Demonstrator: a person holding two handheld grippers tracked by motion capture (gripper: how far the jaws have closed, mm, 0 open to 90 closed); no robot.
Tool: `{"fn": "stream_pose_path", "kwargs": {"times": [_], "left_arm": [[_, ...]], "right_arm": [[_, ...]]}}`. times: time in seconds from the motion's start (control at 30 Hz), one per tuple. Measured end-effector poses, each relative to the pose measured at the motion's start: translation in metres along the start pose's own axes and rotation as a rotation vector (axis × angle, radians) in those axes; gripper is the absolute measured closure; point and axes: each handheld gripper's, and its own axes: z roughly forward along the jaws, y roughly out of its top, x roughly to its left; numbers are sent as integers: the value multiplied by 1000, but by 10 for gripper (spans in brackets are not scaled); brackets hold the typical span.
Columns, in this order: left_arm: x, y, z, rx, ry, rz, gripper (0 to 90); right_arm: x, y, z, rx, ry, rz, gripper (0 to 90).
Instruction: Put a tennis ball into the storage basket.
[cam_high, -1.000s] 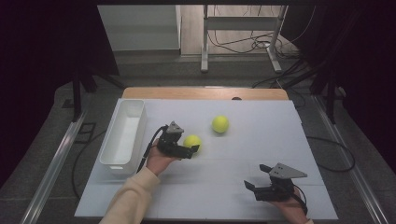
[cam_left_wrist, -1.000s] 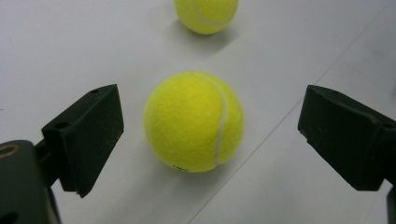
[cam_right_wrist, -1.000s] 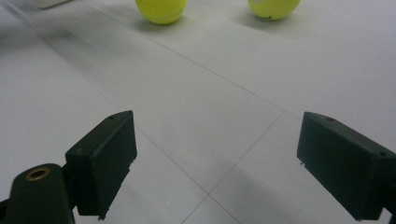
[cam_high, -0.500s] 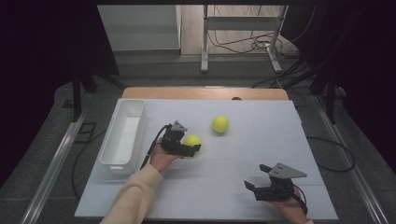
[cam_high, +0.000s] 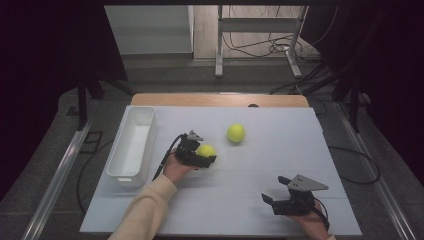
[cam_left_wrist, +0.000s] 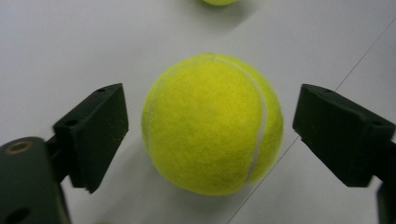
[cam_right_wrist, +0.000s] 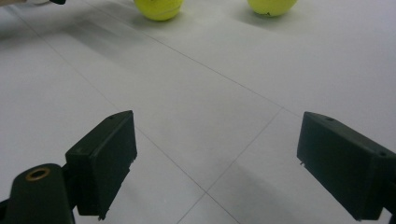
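On the table, the left gripper has been closing around a ball, pads not yet touching, probably for the bin; the right gripper waits, jaws apart.

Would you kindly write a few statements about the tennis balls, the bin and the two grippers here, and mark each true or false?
1. The near tennis ball sits between the jaws of the left gripper. True; the jaws have just been closing, with a gap still visible on each side of the ball.
2. The right gripper holds a ball. False; its open jaws have nothing between them.
3. The far tennis ball lies in the white bin. False; it rests on the table.
4. The white bin is on the left gripper's side of the table. True.
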Motion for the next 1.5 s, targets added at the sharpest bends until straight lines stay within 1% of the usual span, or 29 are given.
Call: {"fn": "stream_pose_path", "kwargs": {"times": [0.13, 0.2, 0.23, 0.27, 0.4, 0.5, 0.67, 0.83, 0.87, 0.97, 1.2, 1.5], "left_arm": [[0, -1, 2, 13, -13, -2, 206], [0, -1, 1, 8, -3, 8, 254], [0, -1, 1, 7, -3, 10, 259], [0, -1, 0, 10, -2, 19, 261], [-1, -1, -1, 9, -2, 30, 265], [-3, 0, -5, -5, -8, 34, 265], [-3, 0, -11, -28, -15, 23, 265], [-3, 1, -18, -49, -34, 15, 265], [-3, 1, -21, -61, -43, 10, 265], [-4, 2, -26, -77, -56, 0, 265], [-8, 3, -34, -101, -60, 9, 265], [-8, 5, -44, -128, -59, 8, 266]], "right_arm": [[0, 0, 0, -1, 1, 0, 126], [0, 0, 0, -1, 0, -1, 126], [0, 0, 0, -1, 0, -1, 126], [0, 0, 0, -2, 0, -1, 126], [0, 0, -1, -2, 0, 0, 126], [0, 0, -1, -3, 0, 1, 126], [0, 0, -1, -3, 0, -1, 126], [0, 0, -1, -5, 0, -1, 126], [0, 0, -1, -6, 0, -1, 126], [0, 0, -1, -6, 1, 0, 126], [0, 1, -1, -9, 0, 1, 126], [0, 1, -1, -10, -1, 0, 126]]}}
